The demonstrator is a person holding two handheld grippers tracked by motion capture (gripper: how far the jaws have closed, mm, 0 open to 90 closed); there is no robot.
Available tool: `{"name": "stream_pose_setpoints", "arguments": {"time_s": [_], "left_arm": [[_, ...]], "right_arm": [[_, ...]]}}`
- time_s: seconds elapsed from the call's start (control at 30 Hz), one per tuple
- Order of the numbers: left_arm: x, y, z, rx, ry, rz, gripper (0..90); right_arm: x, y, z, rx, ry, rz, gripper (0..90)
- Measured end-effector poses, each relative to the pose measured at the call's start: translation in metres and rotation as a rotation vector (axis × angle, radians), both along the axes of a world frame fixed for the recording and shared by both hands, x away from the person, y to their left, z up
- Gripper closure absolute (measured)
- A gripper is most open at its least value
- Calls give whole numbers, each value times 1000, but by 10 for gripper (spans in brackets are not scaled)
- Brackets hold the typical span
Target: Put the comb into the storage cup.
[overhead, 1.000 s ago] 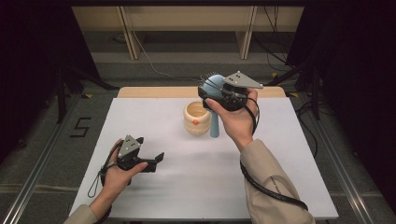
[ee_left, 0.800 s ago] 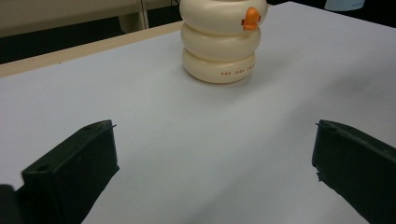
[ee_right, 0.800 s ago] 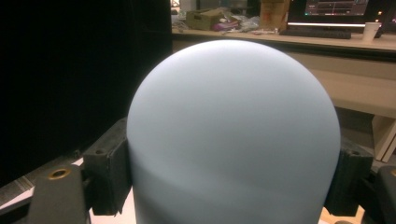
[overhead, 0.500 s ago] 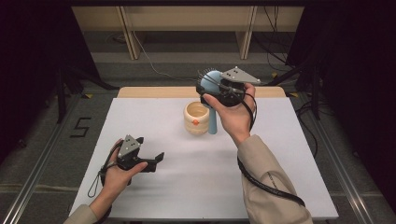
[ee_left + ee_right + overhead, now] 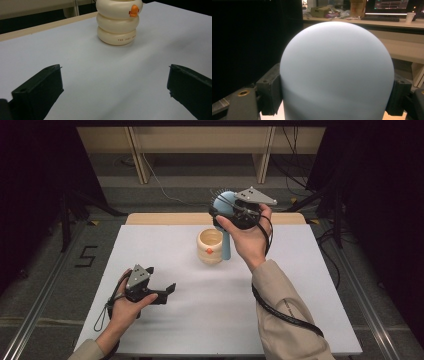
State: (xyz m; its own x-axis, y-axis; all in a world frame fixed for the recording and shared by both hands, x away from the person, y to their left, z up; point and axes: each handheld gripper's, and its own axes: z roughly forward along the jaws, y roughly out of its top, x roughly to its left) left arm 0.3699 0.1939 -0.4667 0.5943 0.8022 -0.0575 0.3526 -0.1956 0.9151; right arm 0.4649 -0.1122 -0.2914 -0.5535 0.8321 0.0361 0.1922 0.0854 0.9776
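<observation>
Two tongs: right grips hairbrush, handle half-hidden behind cup; left gapes, holding nothing.

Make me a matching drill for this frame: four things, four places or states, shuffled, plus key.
Things:
1. hairbrush
2. cream cup
3. left gripper
4. right gripper

Places or states:
A. resting low over the white table, jaws open with nothing between them
B. raised above the far edge, jaws clamped on a pale blue head
C. standing upright on the table, small orange mark on its side
D. held upright, handle hanging down beside the cup

Pairs: 1-D, 2-C, 3-A, 4-B
</observation>
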Motion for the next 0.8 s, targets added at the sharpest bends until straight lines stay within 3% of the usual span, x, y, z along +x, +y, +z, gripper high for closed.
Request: {"name": "stream_pose_setpoints", "arguments": {"time_s": [0.8], "left_arm": [[0, 0, 0, -1, 1, 0, 0]], "right_arm": [[17, 8, 7, -6, -18, -16, 211]]}}
